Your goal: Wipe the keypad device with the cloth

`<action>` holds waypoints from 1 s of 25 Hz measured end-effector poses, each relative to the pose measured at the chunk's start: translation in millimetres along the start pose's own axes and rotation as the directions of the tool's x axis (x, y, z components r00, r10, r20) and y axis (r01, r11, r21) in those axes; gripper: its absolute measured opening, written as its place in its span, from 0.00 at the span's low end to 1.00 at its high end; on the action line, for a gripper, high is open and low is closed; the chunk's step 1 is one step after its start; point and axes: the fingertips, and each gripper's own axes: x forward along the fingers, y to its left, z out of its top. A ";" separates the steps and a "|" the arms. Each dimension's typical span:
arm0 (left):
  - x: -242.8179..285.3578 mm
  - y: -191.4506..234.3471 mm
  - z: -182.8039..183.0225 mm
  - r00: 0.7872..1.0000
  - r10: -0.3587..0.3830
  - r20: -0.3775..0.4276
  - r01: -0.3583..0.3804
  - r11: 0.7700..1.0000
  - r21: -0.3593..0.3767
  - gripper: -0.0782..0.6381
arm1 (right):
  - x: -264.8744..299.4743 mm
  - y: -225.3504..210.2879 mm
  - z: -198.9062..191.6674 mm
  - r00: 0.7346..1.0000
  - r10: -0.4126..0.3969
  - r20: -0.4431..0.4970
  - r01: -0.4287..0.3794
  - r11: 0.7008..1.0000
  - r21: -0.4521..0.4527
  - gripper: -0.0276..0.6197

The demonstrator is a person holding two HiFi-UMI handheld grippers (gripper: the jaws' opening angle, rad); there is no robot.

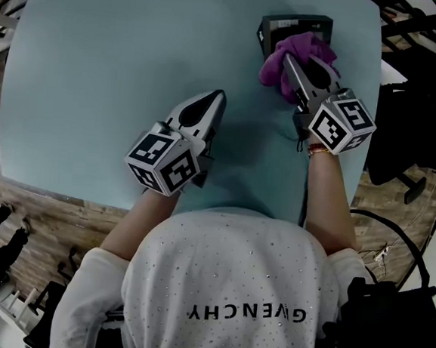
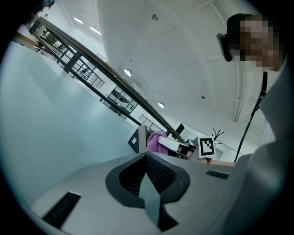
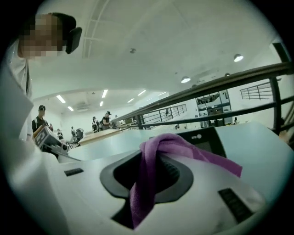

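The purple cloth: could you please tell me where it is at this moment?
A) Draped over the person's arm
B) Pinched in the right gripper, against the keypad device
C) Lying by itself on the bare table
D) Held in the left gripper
B: the right gripper view shows the cloth pinched in the right gripper, and the head view shows it bunched on the keypad device; the left gripper is shut on nothing.

Pale blue table [image 1: 99, 60] (wood floor [image 1: 39, 222] beneath)
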 end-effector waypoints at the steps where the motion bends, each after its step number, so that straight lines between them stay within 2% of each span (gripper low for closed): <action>1: -1.5 0.8 0.3 1.000 0.002 0.002 -0.002 1.000 -0.001 0.11 | 2.9 3.4 -6.3 1.000 0.000 -0.029 0.000 1.000 -0.023 0.16; 4: -3.7 5.3 0.3 1.000 0.014 0.010 -0.014 1.000 -0.006 0.11 | 6.6 0.7 -22.3 0.993 -0.033 -0.111 0.023 0.995 -0.096 0.16; 6: -2.7 7.0 -1.7 1.000 0.020 0.011 -0.019 1.000 -0.011 0.11 | 3.8 -9.5 -27.6 0.989 -0.069 -0.132 0.054 0.992 -0.110 0.16; 13: -5.3 3.3 -0.9 1.000 0.001 0.008 -0.001 1.000 -0.010 0.11 | -15.7 -48.0 -27.4 0.965 -0.225 -0.138 0.219 0.974 -0.059 0.16; 18: -1.4 5.5 -2.0 1.000 -0.001 -0.001 0.001 1.000 -0.011 0.11 | -24.0 -80.0 -27.5 0.952 -0.280 -0.126 0.282 0.959 0.004 0.16; 25: -9.8 10.2 3.2 1.000 0.008 0.003 -0.008 1.000 -0.012 0.11 | -35.9 -95.5 -26.4 0.939 -0.324 -0.113 0.334 0.938 0.089 0.16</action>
